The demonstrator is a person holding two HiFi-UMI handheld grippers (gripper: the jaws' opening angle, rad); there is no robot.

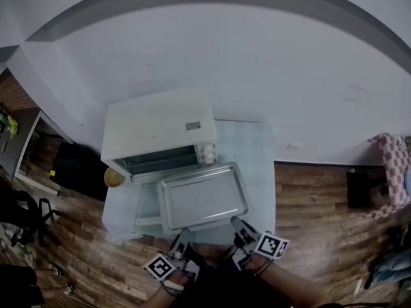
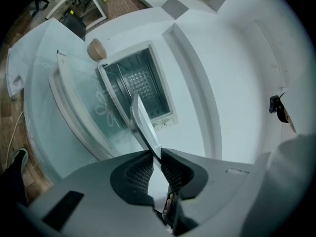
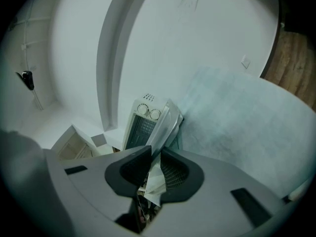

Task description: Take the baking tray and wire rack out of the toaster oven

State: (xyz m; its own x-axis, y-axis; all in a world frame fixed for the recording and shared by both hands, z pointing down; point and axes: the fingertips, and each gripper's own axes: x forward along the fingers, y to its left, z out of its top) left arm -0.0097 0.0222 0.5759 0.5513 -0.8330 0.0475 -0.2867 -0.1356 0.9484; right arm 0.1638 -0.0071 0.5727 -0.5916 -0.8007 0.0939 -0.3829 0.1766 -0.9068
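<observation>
One silver rectangular metal baking tray (image 1: 202, 201) is pinched in the jaws of the left gripper (image 1: 182, 236) and the right gripper (image 1: 236, 224). One white toaster oven (image 1: 157, 127) stands open behind.

No readable text anywhere. Small grey sticker (image 1: 193, 126) on top of the toaster oven (image 1: 154, 133): print too small to read. Cubes on my left gripper (image 1: 183, 233) and right gripper (image 1: 235, 222) carry black-and-white square markers, patterns only, no letters. Oven knobs (image 3: 149, 112): markings too blurred.
</observation>
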